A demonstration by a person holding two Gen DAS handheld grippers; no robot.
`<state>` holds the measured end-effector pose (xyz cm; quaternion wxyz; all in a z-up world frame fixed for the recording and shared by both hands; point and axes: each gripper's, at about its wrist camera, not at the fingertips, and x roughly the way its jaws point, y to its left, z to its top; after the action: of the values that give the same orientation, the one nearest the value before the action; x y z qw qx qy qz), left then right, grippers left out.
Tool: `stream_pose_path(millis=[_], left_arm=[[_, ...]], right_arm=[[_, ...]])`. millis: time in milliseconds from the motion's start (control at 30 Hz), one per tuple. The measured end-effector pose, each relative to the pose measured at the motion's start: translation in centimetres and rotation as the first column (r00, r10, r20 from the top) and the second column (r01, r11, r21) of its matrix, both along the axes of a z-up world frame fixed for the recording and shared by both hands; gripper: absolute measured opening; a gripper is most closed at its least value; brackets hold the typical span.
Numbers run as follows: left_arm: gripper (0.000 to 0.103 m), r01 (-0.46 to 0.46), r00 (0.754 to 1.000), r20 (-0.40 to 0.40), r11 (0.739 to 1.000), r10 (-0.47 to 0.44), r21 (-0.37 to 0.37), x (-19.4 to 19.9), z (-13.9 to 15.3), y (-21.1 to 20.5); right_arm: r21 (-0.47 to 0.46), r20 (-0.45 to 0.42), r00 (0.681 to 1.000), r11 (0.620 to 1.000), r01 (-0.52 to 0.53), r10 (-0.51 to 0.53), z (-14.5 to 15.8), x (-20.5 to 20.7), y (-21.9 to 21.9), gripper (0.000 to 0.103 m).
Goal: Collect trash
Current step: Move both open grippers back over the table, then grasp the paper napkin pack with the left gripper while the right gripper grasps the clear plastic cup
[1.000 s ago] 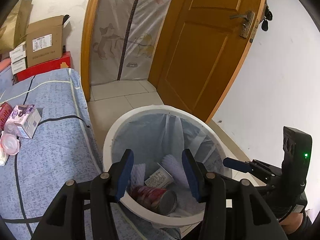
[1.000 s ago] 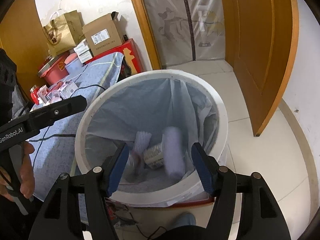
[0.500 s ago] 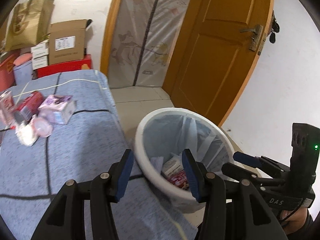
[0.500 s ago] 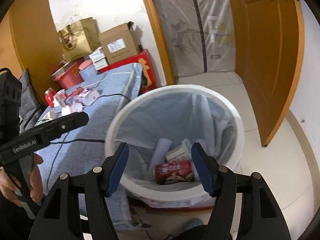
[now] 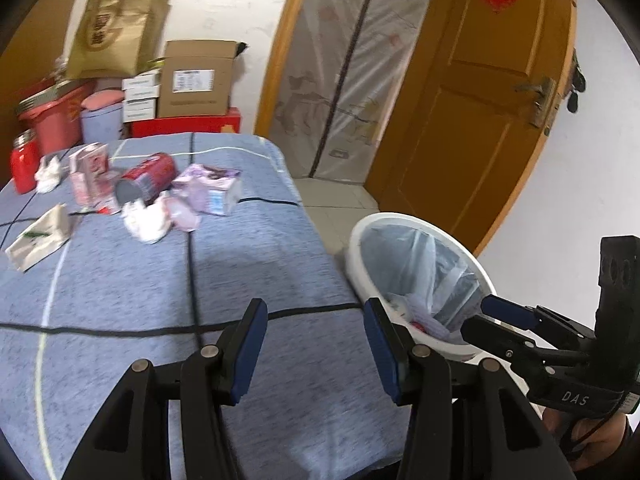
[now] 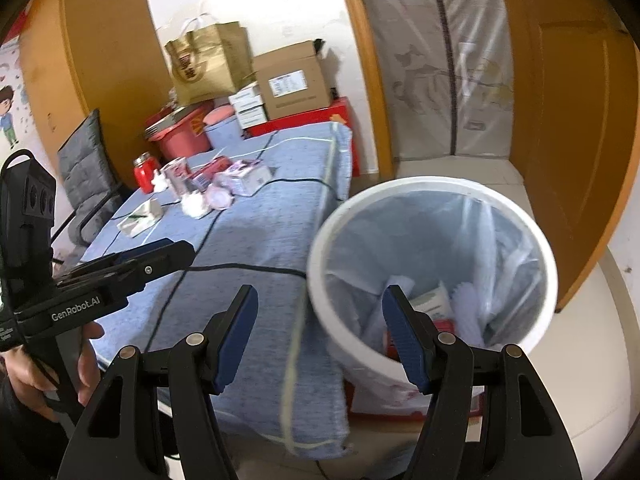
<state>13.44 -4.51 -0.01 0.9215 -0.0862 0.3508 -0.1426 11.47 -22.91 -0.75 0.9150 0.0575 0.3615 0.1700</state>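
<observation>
A white trash bin [image 6: 520,216] with a clear liner stands on the floor beside the blue-clothed table [image 5: 248,264]; it holds a red can, a carton and paper. In the left wrist view the bin [image 5: 360,248] is at right. Trash lies at the table's far end: a red can [image 5: 148,178], a pink carton [image 5: 90,178], a purple carton [image 5: 212,188], crumpled tissue [image 5: 146,222] and a white pack [image 5: 40,236]. My left gripper [image 5: 312,344] is open and empty over the table's near edge. My right gripper [image 6: 320,336] is open and empty, near the bin's rim.
Cardboard boxes [image 5: 196,80], a gold paper bag [image 5: 116,28], red tubs [image 5: 52,116] and a red jar [image 5: 24,160] stand behind the table. A wooden door [image 5: 480,112] and a plastic-curtained doorway [image 5: 352,60] are beyond the bin. A grey chair [image 6: 88,176] is at left.
Both grippers have pulled back and up from over the bin and swung left toward the table. The table's trash has come into view; both stay open and empty.
</observation>
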Motion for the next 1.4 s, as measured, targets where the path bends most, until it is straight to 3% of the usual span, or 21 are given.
stream_pose_path(millis=[667, 1100, 1400], left_arm=[[0.050, -0.154, 0.988, -0.005, 0.988, 0.154, 0.023, -3.2, -1.0, 7.0], [0.050, -0.279, 0.960, 0.029, 0.955, 0.277, 0.096, -0.5, -0.3, 14.8], [0.050, -0.339, 0.941, 0.062, 0.929, 0.334, 0.148, 3.5, -0.1, 21.0]], right_arm=[[0.009, -0.027, 0.990, 0.990, -0.138, 0.138, -0.4, 0.2, 5.7, 0.065], [-0.031, 0.002, 0.962, 0.961, -0.273, 0.273, 0.4, 3.0, 11.7, 0.065], [-0.012, -0.010, 0.964, 0.964, -0.265, 0.265, 0.7, 7.0, 13.7, 0.060]])
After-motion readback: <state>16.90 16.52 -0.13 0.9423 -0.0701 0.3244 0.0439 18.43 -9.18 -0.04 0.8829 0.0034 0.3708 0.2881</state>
